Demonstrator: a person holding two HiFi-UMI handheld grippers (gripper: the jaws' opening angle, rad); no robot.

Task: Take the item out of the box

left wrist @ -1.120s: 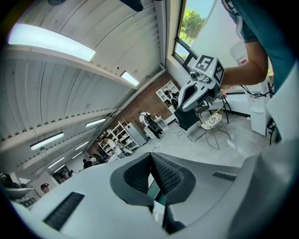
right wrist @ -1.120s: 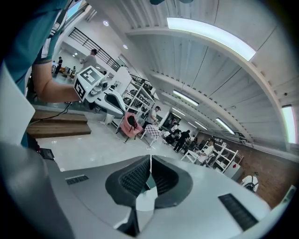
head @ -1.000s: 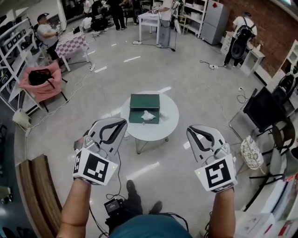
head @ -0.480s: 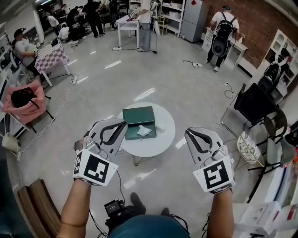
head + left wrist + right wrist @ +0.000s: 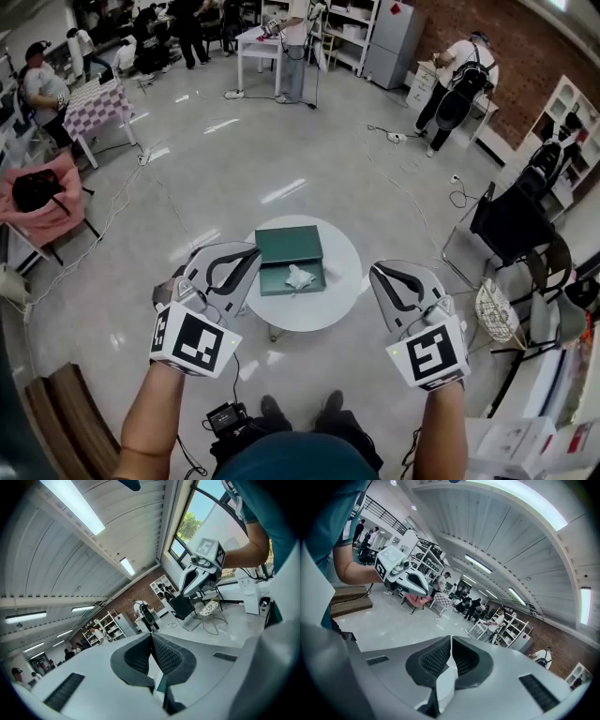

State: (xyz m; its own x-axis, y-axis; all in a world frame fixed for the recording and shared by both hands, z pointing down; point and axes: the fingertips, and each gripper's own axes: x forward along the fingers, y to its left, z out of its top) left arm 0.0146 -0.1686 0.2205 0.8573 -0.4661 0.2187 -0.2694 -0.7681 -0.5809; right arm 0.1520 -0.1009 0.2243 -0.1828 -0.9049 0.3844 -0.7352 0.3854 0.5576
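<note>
A dark green box (image 5: 292, 260) lies open on a small round white table (image 5: 305, 305) in the middle of the head view, with its lid flat behind the tray. A crumpled white item (image 5: 300, 277) rests inside the tray. My left gripper (image 5: 246, 256) is held up in the air to the left of the table, shut and holding nothing. To the right of the table my right gripper (image 5: 377, 275) is likewise raised, shut and holding nothing. In the left gripper view the jaws (image 5: 151, 637) meet at the tips; the right gripper view shows its jaws (image 5: 451, 640) closed too.
Grey polished floor surrounds the table. A black chair (image 5: 511, 223) and a wicker stool (image 5: 495, 311) stand to the right. A pink-draped chair (image 5: 39, 199) is at the left. People (image 5: 457, 70) work at tables and shelves in the background. Cables lie on the floor.
The head view has shifted, so the table and box now sit lower and nearer, between the two grippers. Both grippers stay raised and shut.
</note>
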